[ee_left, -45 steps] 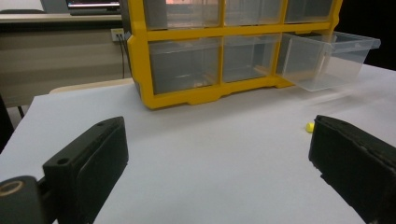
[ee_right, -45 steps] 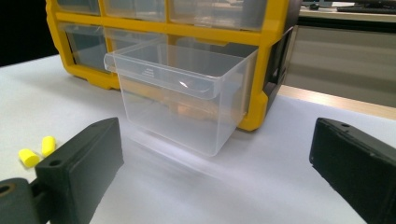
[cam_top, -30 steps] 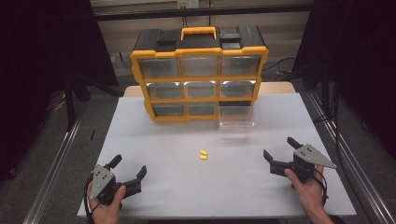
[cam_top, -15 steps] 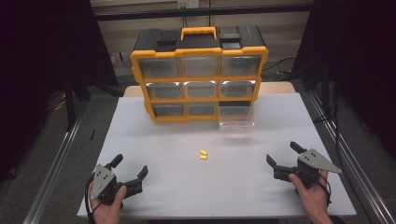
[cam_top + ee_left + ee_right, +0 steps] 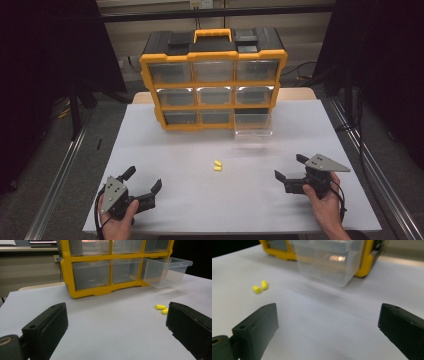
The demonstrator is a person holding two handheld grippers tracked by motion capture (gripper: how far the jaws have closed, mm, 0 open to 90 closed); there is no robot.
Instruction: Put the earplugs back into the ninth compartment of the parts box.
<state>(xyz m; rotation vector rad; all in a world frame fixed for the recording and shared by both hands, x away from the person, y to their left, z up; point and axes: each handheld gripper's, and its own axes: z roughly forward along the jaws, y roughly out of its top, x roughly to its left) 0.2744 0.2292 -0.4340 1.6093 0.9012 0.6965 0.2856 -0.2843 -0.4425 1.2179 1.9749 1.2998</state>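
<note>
Two small yellow earplugs (image 5: 217, 165) lie side by side on the white table top (image 5: 200, 200), near its middle. My left gripper (image 5: 144, 178) rests open at the near left, and its own view shows the earplugs (image 5: 160, 307) ahead by the right jaw. My right gripper (image 5: 289, 166) stands open at the near right, with the earplugs (image 5: 257, 289) ahead to its left. Nothing sits between the jaws of either gripper (image 5: 116, 315) (image 5: 328, 315). A clear drawer (image 5: 253, 125) is pulled out of the bottom right slot of the yellow organizer (image 5: 213, 80).
The yellow and black organizer stands upright at the far side of the table, its other clear drawers pushed in. The pulled-out drawer (image 5: 327, 262) looks empty. Metal rails (image 5: 60, 170) run along both sides of the table.
My right gripper has shifted slightly, first toward the near edge and then a little to the left. The left gripper and the earplugs have stayed put.
</note>
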